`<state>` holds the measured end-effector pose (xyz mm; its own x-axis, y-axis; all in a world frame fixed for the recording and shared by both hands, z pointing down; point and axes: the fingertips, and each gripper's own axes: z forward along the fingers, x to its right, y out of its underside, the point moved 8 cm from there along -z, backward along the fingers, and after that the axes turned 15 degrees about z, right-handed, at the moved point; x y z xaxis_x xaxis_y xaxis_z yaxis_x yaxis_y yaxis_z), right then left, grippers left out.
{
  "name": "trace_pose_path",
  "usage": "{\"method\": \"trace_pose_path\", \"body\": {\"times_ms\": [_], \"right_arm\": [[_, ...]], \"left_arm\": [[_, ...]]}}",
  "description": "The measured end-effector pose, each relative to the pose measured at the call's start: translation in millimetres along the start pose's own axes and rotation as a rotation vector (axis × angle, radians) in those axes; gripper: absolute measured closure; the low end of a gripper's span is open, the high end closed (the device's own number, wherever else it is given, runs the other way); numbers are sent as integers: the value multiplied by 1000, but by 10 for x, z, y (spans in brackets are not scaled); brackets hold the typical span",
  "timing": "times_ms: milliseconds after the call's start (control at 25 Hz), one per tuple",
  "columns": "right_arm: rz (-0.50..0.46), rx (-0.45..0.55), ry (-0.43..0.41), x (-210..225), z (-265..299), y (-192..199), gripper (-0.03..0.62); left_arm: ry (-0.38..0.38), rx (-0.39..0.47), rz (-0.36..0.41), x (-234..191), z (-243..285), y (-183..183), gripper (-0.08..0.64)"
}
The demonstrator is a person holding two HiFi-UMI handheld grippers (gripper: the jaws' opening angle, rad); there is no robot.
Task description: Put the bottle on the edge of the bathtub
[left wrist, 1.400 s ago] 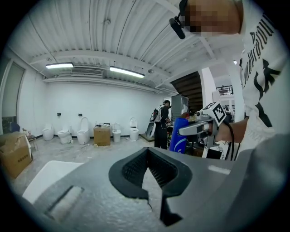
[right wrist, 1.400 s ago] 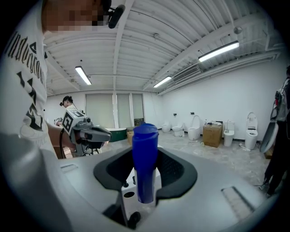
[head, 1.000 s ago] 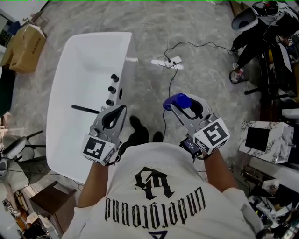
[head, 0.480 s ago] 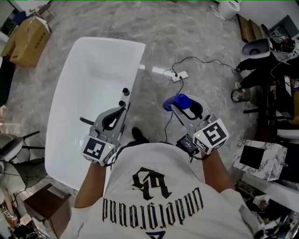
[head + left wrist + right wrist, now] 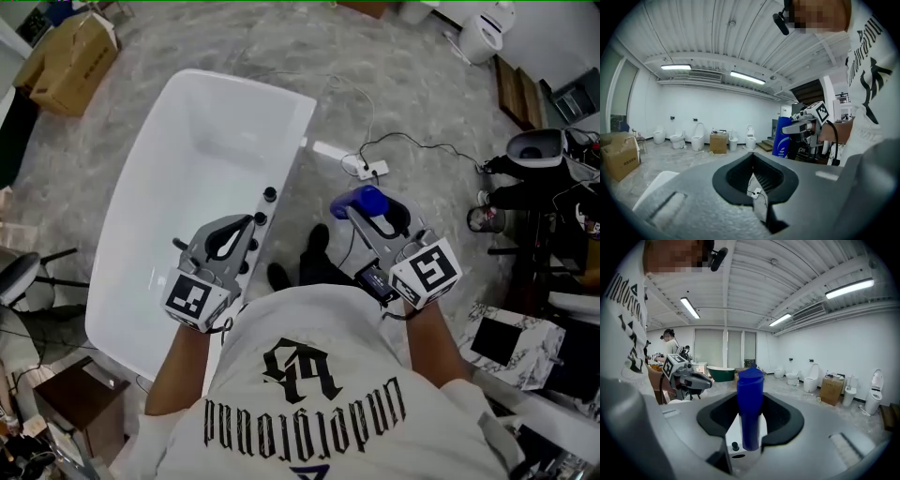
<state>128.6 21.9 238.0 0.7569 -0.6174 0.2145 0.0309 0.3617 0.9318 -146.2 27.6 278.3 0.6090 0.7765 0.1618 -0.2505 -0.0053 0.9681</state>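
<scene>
Grey marbled floor [image 5: 422, 103] surrounds a white bathtub [image 5: 131, 234] at ten o'clock. The right gripper's [image 5: 354, 212] jaws clamp the blue bottle [image 5: 367, 197] at one o'clock. The left gripper's [image 5: 244, 225] jaws are together and empty, near the tub's rim.

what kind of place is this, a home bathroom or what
Probably a bathroom-fixture showroom or warehouse, not a home: a freestanding bathtub on a bare floor, a row of toilets, cardboard boxes nearby.
</scene>
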Motion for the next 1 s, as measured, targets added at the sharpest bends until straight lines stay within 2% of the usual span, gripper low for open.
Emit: {"method": "trace_pose_path", "body": {"times_ms": [400,720,1000], "right_arm": [[3,-58,-123,334,779,-36,437],[-18,-127,-188,844,1393,-65,437],[-43,-227,-237,1342,1867,214,437]], "left_arm": [[-100,-49,-14,-428,148,102,552],[-143,-117,-59,-851,649,237,552],[-170,-171,-108,-1137,1158,466,552]]}}
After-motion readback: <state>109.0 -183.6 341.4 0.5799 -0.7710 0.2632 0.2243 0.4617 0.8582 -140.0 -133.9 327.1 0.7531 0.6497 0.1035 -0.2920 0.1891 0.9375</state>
